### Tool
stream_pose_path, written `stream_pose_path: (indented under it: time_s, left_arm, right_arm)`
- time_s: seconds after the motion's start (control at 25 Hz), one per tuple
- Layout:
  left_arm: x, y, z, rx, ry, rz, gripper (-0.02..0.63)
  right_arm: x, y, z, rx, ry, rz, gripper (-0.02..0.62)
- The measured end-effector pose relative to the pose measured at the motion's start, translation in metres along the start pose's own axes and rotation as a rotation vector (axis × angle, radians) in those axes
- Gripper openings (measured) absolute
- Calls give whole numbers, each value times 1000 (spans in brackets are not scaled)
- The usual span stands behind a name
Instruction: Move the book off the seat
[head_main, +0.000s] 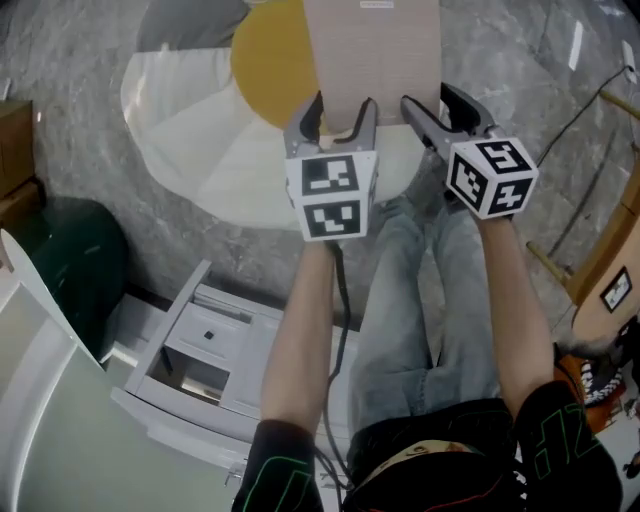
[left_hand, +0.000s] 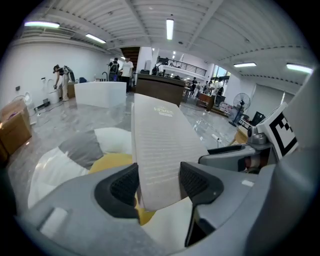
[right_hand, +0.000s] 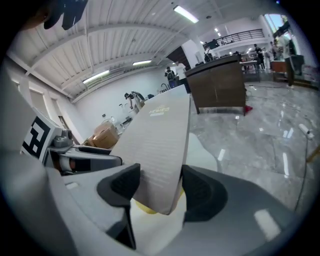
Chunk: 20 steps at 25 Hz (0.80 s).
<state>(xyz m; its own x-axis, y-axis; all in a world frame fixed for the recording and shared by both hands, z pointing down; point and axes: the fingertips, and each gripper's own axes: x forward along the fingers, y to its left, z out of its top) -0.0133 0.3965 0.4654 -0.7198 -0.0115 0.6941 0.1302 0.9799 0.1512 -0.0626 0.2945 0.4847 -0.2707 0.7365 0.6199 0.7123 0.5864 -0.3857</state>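
A thick beige book (head_main: 372, 55) is held up in the air above the white beanbag seat (head_main: 205, 130), which has a yellow cushion (head_main: 268, 60) on it. My left gripper (head_main: 338, 122) is shut on the book's near left corner; in the left gripper view the book (left_hand: 157, 145) fills the gap between the pads. My right gripper (head_main: 440, 110) is shut on the near right corner, and in the right gripper view the book (right_hand: 155, 150) is pinched between both pads. The book extends away from me, its far end out of the head view.
A grey-white cabinet or drawer unit (head_main: 190, 360) stands near my left leg, a dark green beanbag (head_main: 75, 265) at the left. A wooden chair frame (head_main: 600, 260) is at the right. The floor is grey marble. People stand far off by a counter (left_hand: 160, 90).
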Motion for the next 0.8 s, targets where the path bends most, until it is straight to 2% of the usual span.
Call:
stream_pose_path:
  time_s: [0.28, 0.6, 0.8]
  left_arm:
    - [21, -100, 45, 167, -5, -172, 275]
    - [54, -265, 73, 368, 17, -360, 275]
    - [71, -359, 76, 474, 41, -422, 275]
  right_arm:
    - [-84, -69, 13, 117, -122, -172, 261]
    - [-203, -178, -6, 286, -249, -369, 261]
    - [-267, -239, -27, 378, -311, -442, 261]
